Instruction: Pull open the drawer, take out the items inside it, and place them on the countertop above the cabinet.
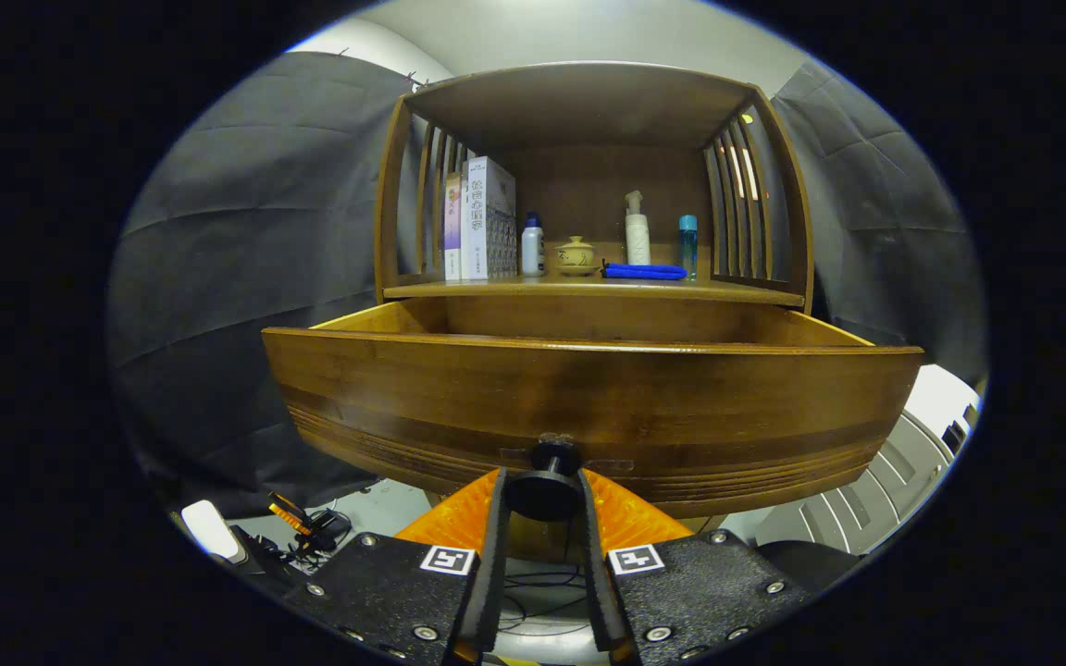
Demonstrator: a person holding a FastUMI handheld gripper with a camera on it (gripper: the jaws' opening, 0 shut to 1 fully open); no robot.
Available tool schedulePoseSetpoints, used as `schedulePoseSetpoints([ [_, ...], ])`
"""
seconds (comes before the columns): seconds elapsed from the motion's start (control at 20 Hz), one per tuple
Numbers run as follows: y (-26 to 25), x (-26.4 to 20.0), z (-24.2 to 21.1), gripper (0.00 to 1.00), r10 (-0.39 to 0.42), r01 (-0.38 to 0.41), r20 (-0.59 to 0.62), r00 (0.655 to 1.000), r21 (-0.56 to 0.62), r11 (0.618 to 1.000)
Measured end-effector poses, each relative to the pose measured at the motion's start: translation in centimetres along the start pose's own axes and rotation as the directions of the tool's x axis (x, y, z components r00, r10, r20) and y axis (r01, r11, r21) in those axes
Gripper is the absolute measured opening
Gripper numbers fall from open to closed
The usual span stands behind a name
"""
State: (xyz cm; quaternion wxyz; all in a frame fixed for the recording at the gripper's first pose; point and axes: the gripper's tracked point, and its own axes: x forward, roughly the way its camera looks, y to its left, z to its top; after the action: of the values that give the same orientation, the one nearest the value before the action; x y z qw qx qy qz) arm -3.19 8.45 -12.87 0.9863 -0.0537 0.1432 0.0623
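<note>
Wooden drawer [588,407] stands pulled out toward me, its knob [547,486] pinched between my jaws [544,504]. Above its rim, the worktop [496,289] carries books [482,220], white bottle [532,246], teapot [576,256], blue cloth [644,271], pump bottle [637,229], blue bottle [687,242].

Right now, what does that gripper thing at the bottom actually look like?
The gripper has two long narrow fingers mounted on black, rough-textured blocks. Each block carries a small white square tag with a black pattern and round silver screws.
</note>
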Motion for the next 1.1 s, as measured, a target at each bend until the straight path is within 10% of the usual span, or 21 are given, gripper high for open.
schedulePoseSetpoints([
  [0.4,0.7,-2.4,0.6,0.48,0.059,-0.054,0.104,0.993,-0.052,0.997],
  [0.6,0.5,-4.6,4.0,0.86,0.08,-0.069,0.233,0.969,-0.056,0.996],
  [1.1,0.8,-2.7,8.9,0.94,0.126,-0.125,0.235,0.964,-0.018,0.992],
])
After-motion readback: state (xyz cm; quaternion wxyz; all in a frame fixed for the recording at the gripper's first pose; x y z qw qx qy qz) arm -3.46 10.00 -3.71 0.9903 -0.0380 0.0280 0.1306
